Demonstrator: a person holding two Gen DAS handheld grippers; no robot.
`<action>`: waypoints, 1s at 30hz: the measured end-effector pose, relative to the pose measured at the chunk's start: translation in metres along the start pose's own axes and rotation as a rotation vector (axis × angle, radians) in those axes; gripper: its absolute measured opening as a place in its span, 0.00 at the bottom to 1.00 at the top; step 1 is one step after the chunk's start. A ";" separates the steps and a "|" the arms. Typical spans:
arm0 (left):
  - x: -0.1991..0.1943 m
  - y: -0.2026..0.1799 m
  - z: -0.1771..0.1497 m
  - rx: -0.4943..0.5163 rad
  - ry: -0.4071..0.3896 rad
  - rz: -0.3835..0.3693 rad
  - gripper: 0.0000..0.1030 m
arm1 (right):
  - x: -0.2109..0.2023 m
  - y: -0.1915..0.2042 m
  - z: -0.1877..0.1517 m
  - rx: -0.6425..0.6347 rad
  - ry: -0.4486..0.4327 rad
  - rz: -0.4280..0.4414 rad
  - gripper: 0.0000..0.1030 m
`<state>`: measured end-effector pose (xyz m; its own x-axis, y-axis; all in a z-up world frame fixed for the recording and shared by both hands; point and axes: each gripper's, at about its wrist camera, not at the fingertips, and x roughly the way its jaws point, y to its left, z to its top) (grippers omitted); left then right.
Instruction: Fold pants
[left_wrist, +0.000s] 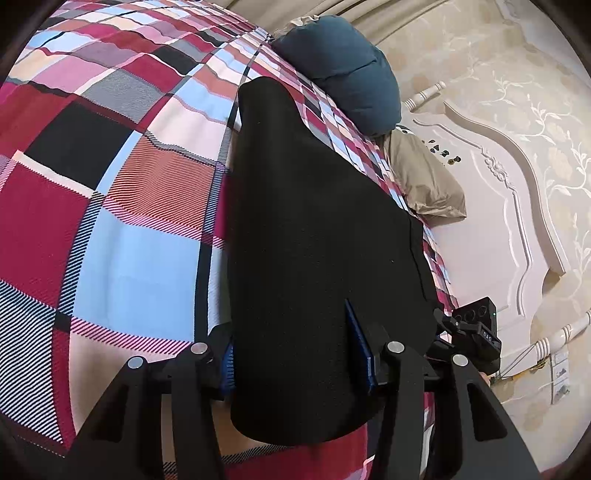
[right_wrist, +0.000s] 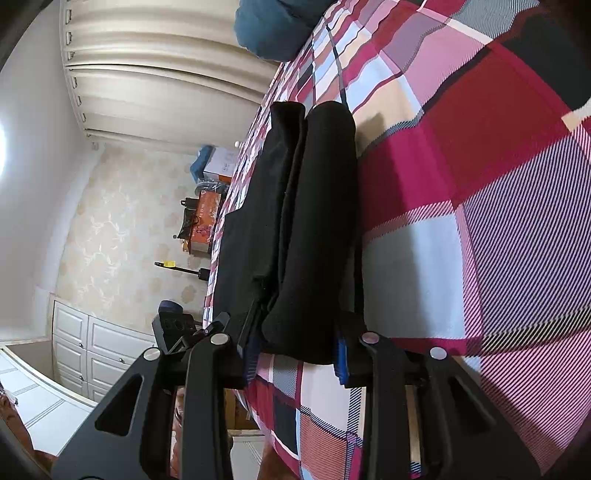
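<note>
Nearest in the left wrist view, the left hand-held gripper (left_wrist: 299, 354) is clenched on the near end of the black fabric pants (left_wrist: 317, 258), its blue-padded fingers (left_wrist: 360, 347) pressed into the cloth from both sides. The pants lie on the red, pink and blue plaid bedspread (left_wrist: 110, 221), their long axis running from 6 o'clock away toward 12 o'clock, the far end rounded.

In the right wrist view, the right hand-held gripper (right_wrist: 295, 354) likewise grasps the pants (right_wrist: 310, 229), which show as stacked folded layers, again stretching from 6 toward 12 o'clock over the bedspread (right_wrist: 480, 184).

Farther off, at about 1 o'clock in the left view, a dark teal pillow (left_wrist: 351, 74) rests on the bed, with a beige pillow (left_wrist: 424, 181) beside the white carved headboard (left_wrist: 498, 229).
</note>
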<state>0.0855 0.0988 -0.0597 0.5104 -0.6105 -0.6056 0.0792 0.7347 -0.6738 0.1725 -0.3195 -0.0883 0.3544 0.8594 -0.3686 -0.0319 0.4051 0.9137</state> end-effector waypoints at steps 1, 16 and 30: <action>0.000 0.000 0.000 0.000 0.000 0.001 0.48 | 0.000 0.000 0.000 0.000 0.000 -0.001 0.30; 0.004 0.001 0.000 -0.004 0.001 -0.015 0.62 | 0.001 -0.010 -0.001 0.036 0.005 0.027 0.33; 0.011 -0.014 -0.004 0.067 -0.006 0.005 0.85 | -0.009 -0.016 -0.006 0.082 -0.018 0.078 0.44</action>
<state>0.0867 0.0811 -0.0586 0.5163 -0.6054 -0.6058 0.1336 0.7556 -0.6412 0.1645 -0.3321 -0.1006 0.3710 0.8810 -0.2935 0.0160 0.3099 0.9506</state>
